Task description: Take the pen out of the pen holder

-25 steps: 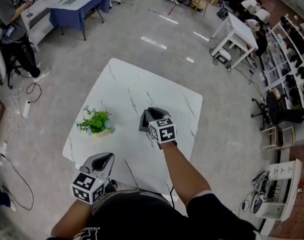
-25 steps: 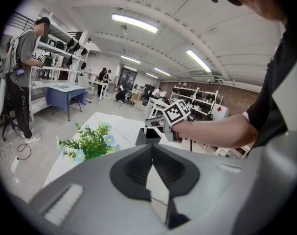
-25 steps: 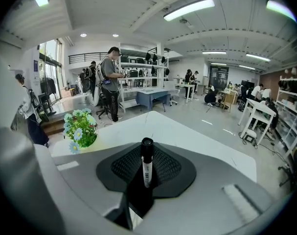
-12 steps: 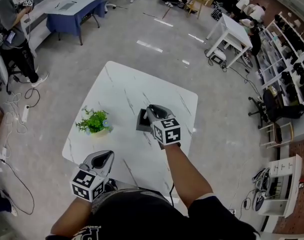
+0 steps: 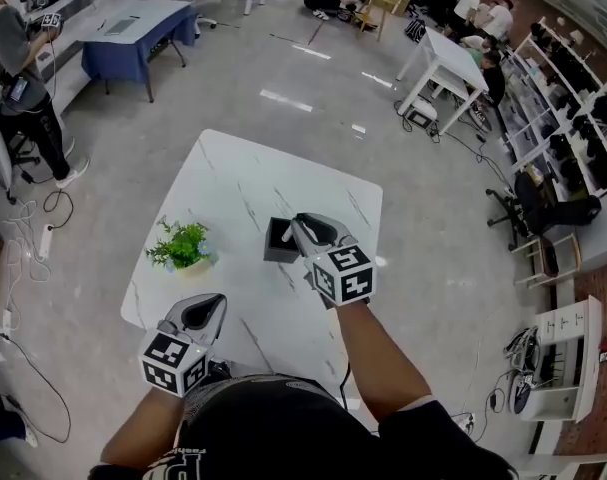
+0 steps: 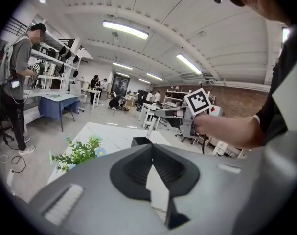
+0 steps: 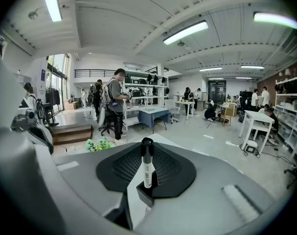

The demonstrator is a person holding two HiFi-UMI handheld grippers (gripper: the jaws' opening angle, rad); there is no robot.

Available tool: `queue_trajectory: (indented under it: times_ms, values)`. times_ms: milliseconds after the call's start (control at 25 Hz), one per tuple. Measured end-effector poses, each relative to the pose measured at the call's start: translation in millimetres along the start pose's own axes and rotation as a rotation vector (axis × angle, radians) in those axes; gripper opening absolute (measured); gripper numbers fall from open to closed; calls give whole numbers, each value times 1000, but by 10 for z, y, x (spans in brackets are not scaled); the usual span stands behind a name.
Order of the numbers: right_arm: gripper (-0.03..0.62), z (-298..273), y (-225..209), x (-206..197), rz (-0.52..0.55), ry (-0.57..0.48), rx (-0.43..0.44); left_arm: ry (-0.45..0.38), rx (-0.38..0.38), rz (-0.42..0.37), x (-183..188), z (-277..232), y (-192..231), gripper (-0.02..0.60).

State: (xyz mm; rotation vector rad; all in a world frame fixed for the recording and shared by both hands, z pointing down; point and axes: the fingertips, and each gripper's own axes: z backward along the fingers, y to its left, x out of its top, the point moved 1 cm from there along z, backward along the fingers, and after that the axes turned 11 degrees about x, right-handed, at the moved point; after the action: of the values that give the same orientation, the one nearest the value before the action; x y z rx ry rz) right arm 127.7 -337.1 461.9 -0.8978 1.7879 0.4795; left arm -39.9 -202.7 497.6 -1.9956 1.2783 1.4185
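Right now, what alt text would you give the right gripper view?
A black-capped white pen stands upright between the jaws, which are closed on it, with its lower end in the black pen holder. A small green plant sits beyond, to the left.

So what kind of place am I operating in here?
Probably a large open lab or workshop: white work tables spread across the floor, stocked shelves along one side, and people busy at other stations.

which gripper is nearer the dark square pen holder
Right. The right gripper is at the dark square pen holder, jaws closed on the black-capped white pen standing in it. The left gripper is shut, back by the near edge of the white marble table.
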Motion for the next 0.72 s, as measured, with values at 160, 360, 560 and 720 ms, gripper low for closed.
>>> queue_trajectory:
  times_ms: [160, 360, 560, 720]
  values:
    - [64, 237, 140, 52, 13, -28, 16, -1, -26, -19, 10, -40, -69, 57]
    - [64, 554, 311, 63, 9, -66, 19, 8, -60, -43, 4, -94, -168, 57]
    - [64, 805, 462, 43, -17, -100, 21, 11, -97, -76, 61, -181, -294, 57]
    - [64, 932, 554, -54, -42, -111, 20, -1, -126, -101, 143, -258, -396, 57]
